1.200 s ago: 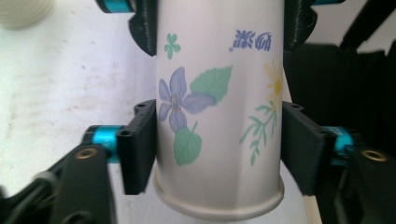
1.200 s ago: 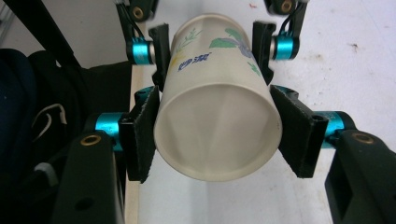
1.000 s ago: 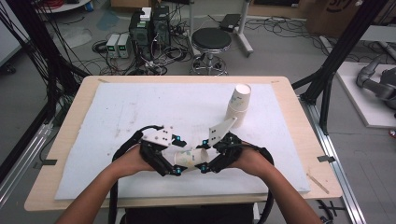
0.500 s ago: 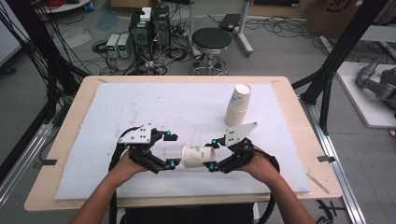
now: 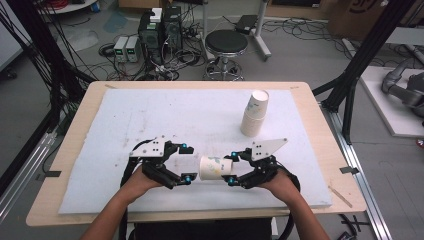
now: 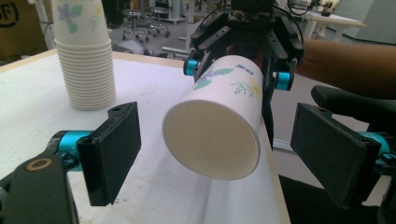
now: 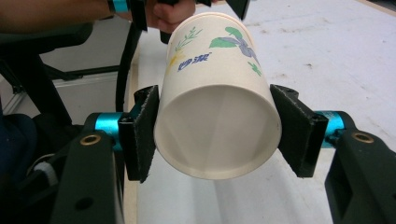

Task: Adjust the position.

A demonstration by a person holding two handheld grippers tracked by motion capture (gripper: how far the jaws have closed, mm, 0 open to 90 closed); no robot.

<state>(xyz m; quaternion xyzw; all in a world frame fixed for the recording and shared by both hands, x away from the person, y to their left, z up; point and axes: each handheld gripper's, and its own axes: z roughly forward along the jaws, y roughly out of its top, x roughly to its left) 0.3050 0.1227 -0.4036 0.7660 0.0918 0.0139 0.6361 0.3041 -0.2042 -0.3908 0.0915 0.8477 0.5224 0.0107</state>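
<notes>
Nearby: cup stack [image 5: 253,114] upright on mat [image 5: 125,120] | well apart from held cup [image 5: 216,168]

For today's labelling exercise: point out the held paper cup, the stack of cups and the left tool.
held paper cup [image 7: 219,135], right gripper view, on its open end.
stack of cups [image 5: 254,114], high view, on the side wall.
left tool [image 6: 215,151], left gripper view, midway between its open pads.

You hold a matt paper cup [image 7: 217,93], smooth, its printed flowers flat and unglossy. Your right gripper [image 7: 217,135] has matt black plastic bodies, rough dull pads and shiny blue anodised metal collars. At upper left of the left gripper view, the stacked cups [image 6: 86,60] look like the same paper. The table [image 5: 300,87] edge is pale wood, its white cover [image 5: 150,115] matt and scuffed.
</notes>
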